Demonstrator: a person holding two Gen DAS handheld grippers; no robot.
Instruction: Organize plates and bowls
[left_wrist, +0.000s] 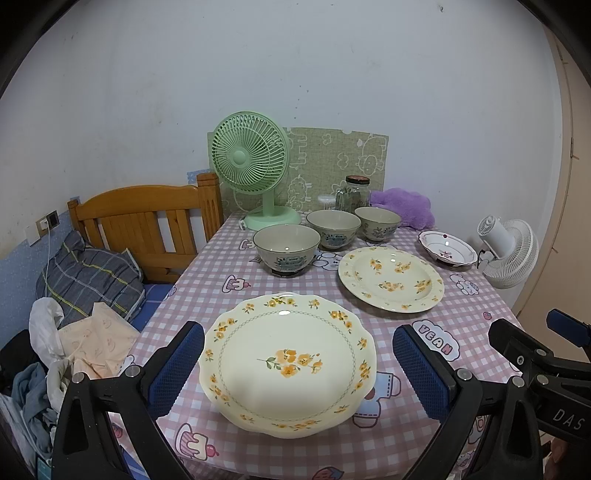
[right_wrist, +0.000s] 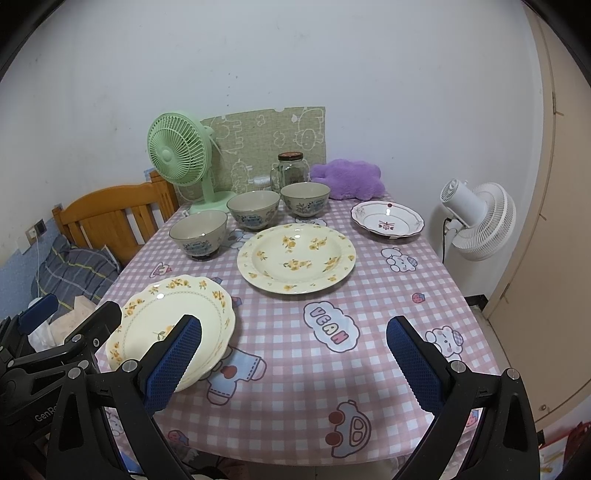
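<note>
A cream scalloped plate with orange flowers (left_wrist: 288, 363) (right_wrist: 171, 325) lies near the table's front left. My left gripper (left_wrist: 297, 369) is open, its blue pads either side of and above this plate. A round yellow-flowered plate (left_wrist: 390, 277) (right_wrist: 296, 256) lies mid-table. A small white plate with red flowers (left_wrist: 447, 248) (right_wrist: 387, 218) sits at the far right. Three grey-green bowls (left_wrist: 286, 248) (left_wrist: 333, 228) (left_wrist: 377, 222) stand in a row at the back; the right wrist view shows them too (right_wrist: 198, 233) (right_wrist: 253, 209) (right_wrist: 305, 198). My right gripper (right_wrist: 293, 363) is open over bare tablecloth.
A green fan (left_wrist: 251, 158), a glass jar (left_wrist: 352, 194) and a purple plush (left_wrist: 404, 206) stand along the back wall. A white fan (right_wrist: 476, 219) stands off the table's right edge. A wooden bed frame (left_wrist: 147, 221) with clothes is at left.
</note>
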